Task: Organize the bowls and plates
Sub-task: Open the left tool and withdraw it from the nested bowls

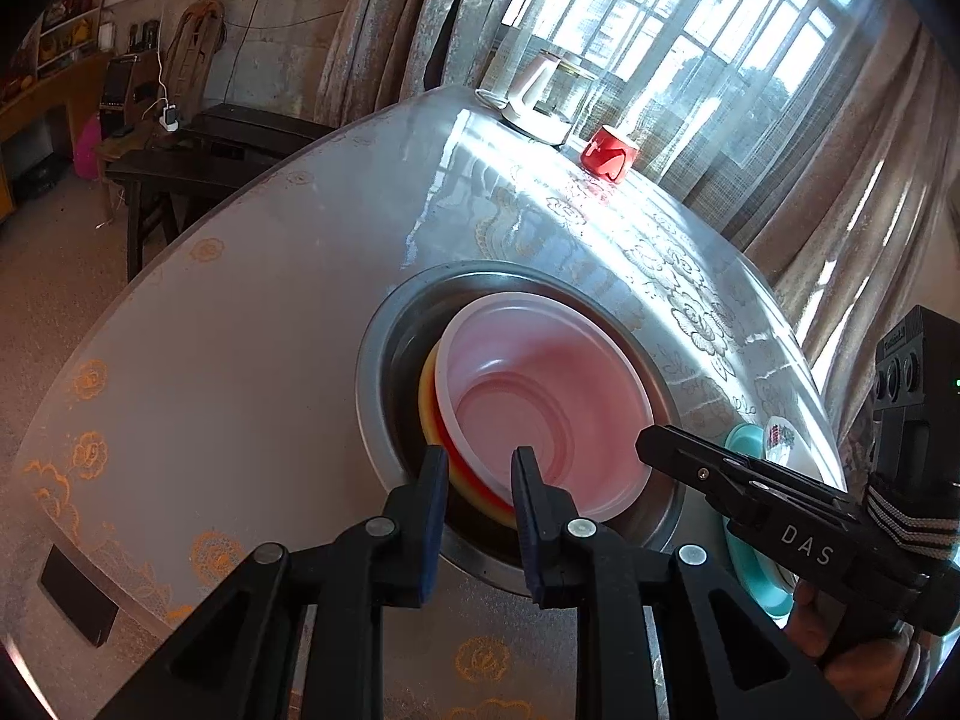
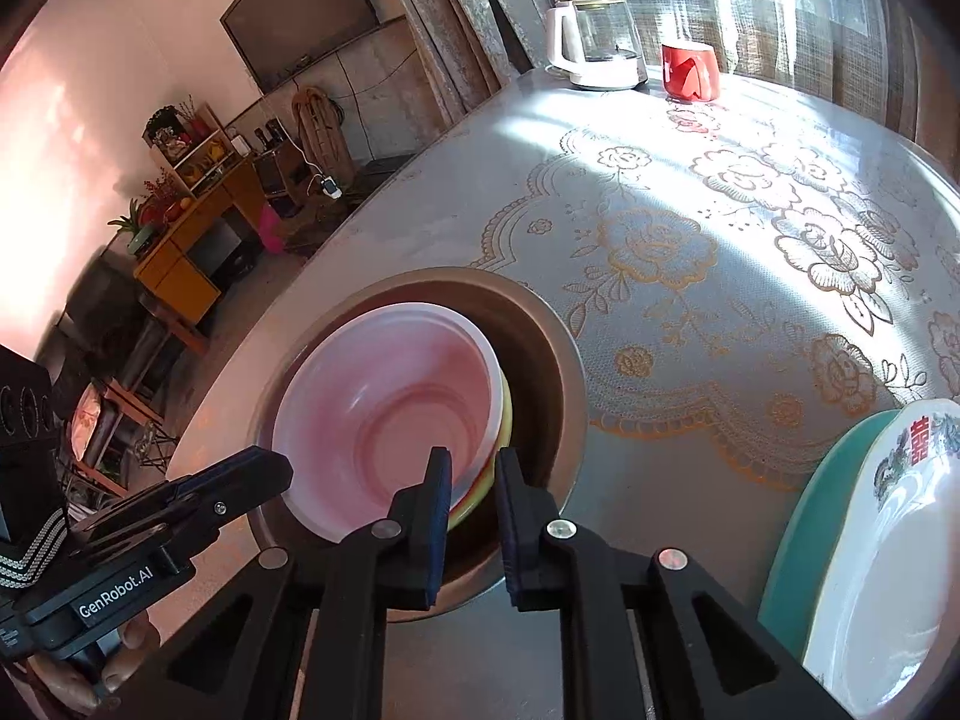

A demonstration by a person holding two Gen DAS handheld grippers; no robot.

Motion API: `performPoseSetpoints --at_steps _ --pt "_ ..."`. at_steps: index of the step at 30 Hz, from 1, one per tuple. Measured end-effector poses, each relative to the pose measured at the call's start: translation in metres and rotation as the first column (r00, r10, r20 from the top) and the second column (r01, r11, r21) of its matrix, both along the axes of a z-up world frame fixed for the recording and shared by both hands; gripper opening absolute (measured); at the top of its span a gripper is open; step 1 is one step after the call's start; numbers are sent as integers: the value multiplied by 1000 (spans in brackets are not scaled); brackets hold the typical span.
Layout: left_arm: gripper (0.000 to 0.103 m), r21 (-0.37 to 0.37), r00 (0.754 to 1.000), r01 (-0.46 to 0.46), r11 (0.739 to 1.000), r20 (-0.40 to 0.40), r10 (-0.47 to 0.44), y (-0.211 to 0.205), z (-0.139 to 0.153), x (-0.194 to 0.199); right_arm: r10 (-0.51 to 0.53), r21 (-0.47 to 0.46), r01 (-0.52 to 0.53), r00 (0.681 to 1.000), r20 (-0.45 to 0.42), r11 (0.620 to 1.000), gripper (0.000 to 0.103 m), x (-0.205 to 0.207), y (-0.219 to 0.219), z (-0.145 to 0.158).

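Floral table [image 2: 690, 138], plates [image 2: 888, 540] beside; right gripper [image 2: 474, 480] clamps stacked bowls [image 2: 384, 408]; left gripper [image 1: 480, 474] straddles them, grip unclear.

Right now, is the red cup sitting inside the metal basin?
No, the red cup stands far across the table by the kettle; the basin holds stacked bowls.

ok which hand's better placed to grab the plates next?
Right, likely. The plates sit right beside the right gripper; from the left gripper they lie past the right one. Right is shut on the bowl stack, so release first.
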State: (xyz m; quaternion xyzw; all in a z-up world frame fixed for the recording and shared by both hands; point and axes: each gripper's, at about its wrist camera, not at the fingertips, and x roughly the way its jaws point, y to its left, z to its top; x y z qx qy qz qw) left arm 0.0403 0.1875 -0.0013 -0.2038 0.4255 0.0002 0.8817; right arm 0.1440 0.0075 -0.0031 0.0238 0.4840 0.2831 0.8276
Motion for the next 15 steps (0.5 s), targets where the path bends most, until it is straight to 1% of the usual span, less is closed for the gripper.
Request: performPoseSetpoints --at_steps 2,7,15 --pt "22 -2 1000 -1 1000 4 1 1 2 -1 -7 21 7 1000 -19 1000 14 1 -2 0" --pt "22 5 1000 -9 1000 15 9 3 6 -3 -32 51 34 999 -32 998 15 2 -11 0" --pt "22 6 998 -47 999 51 47 17 14 -15 -78 83 78 997 -2 993 15 -7 -27 4"
